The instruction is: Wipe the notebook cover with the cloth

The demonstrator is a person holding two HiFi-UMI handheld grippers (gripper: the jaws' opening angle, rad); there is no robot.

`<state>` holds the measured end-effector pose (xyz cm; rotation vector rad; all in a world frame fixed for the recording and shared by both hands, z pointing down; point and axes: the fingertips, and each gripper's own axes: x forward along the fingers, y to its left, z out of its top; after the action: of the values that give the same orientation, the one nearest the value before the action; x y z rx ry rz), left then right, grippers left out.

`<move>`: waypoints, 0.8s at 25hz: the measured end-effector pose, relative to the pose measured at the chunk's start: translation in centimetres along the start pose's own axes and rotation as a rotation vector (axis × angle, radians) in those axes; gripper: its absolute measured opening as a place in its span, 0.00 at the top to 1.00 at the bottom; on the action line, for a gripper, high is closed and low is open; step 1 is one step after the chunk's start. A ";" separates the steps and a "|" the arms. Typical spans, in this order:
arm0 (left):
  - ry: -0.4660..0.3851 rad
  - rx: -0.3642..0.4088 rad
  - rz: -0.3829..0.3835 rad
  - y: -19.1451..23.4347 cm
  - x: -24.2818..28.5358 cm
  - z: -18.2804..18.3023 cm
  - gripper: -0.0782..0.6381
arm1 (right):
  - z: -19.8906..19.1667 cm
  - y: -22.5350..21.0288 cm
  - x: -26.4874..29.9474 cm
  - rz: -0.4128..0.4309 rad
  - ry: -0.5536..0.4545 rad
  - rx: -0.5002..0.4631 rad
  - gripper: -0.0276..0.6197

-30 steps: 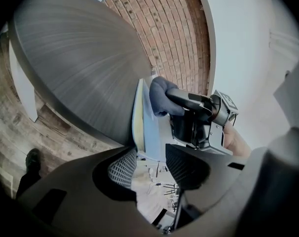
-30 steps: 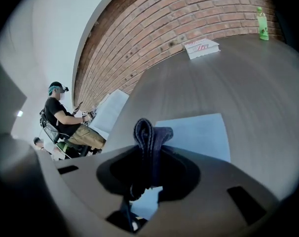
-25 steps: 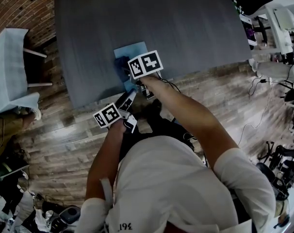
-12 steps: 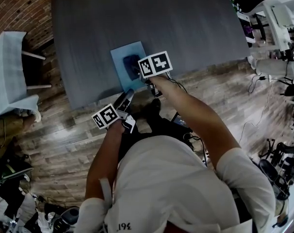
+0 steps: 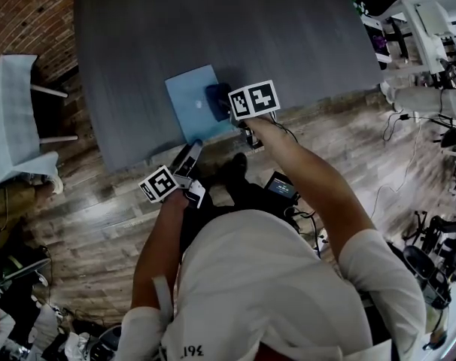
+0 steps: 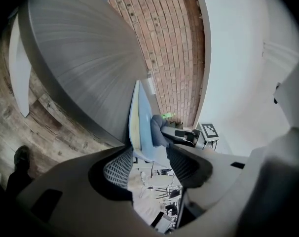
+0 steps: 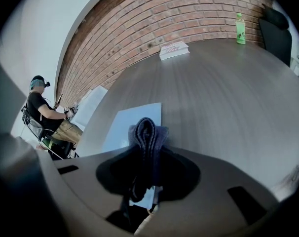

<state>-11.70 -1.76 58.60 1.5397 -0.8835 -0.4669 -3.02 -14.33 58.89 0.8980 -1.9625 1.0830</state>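
Observation:
A light blue notebook (image 5: 192,104) lies flat on the dark grey table (image 5: 288,36) near its front edge. My right gripper (image 7: 147,149) is shut on a folded dark blue cloth (image 7: 146,131). It presses the cloth (image 5: 217,100) down on the notebook's right side, under its marker cube (image 5: 254,98). My left gripper (image 6: 149,163) sits at the notebook's near edge (image 6: 138,127). Its jaws are opening, and the notebook's corner stands in the gap without either pad pressing on it.
A white booklet (image 7: 174,49) and a green bottle (image 7: 241,27) stand at the table's far side. A seated person (image 7: 41,110) and a white side table (image 5: 13,111) are to the left. Cables and equipment (image 5: 439,126) crowd the wooden floor at right.
My right gripper has dragged the cloth across the cover from its left part to its right edge. The left gripper has stayed at the notebook's near edge.

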 end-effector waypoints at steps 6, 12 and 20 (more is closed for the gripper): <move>0.058 0.042 0.058 1.1 -0.1 -0.8 0.60 | 0.0 -2.1 -1.7 -0.078 -0.020 -0.015 0.79; 0.057 0.045 0.057 1.2 -0.3 -1.0 0.66 | 0.6 -0.9 -3.3 -0.046 -0.074 -0.008 0.79; 0.045 0.038 -0.028 -0.1 -0.4 -1.0 0.60 | -1.1 7.1 -1.4 0.170 -0.034 -0.062 0.79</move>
<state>-11.21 -0.84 58.61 1.5933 -0.8412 -0.4354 -7.90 -10.18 55.38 0.7317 -2.1196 1.1006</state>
